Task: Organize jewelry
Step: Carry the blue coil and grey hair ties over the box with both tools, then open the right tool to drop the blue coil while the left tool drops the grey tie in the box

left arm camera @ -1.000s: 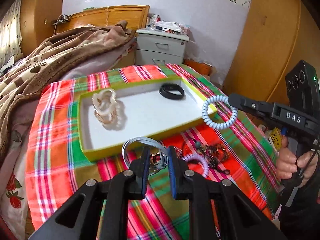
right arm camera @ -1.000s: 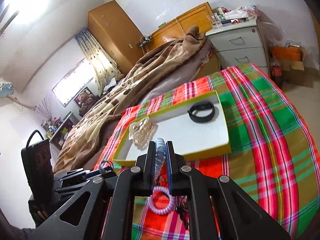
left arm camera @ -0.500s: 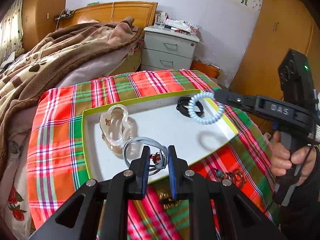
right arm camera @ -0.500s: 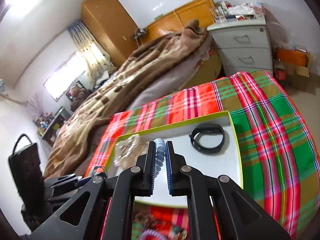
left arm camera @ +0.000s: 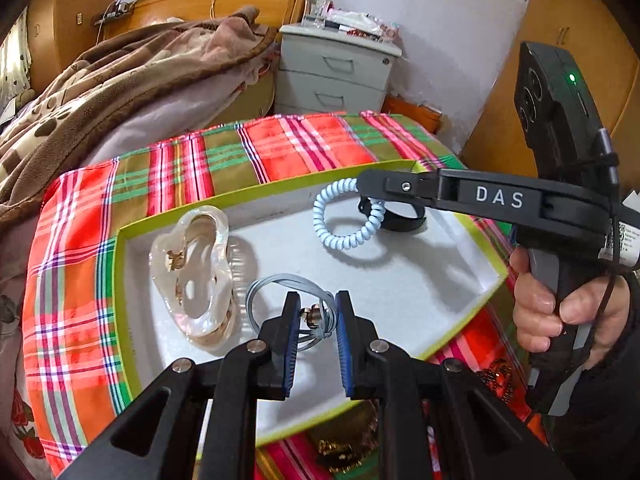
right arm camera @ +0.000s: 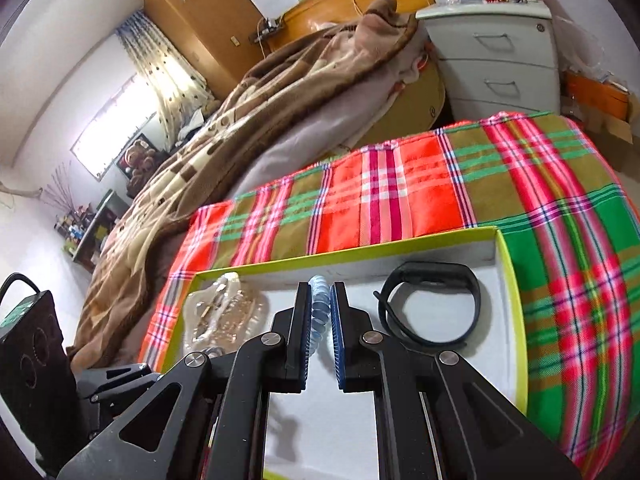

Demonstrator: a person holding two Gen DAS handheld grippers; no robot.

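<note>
Over the tray (left arm camera: 120,280) — both grippers (left arm camera: 316,312) (right arm camera: 320,308) clamp bracelets.

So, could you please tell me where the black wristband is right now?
The black wristband lies inside the green-rimmed tray, in its far right corner in the right wrist view, just right of the blue coil bracelet pinched in the right gripper.

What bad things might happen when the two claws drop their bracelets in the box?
1. The blue coil bracelet in the right claw hangs right over the black band, so it may land on it and tangle.
2. The grey cord bracelet in the left claw is close to the clear hair clip and might bump it.
3. The box has low sides, so a springy coil might bounce out.
</note>
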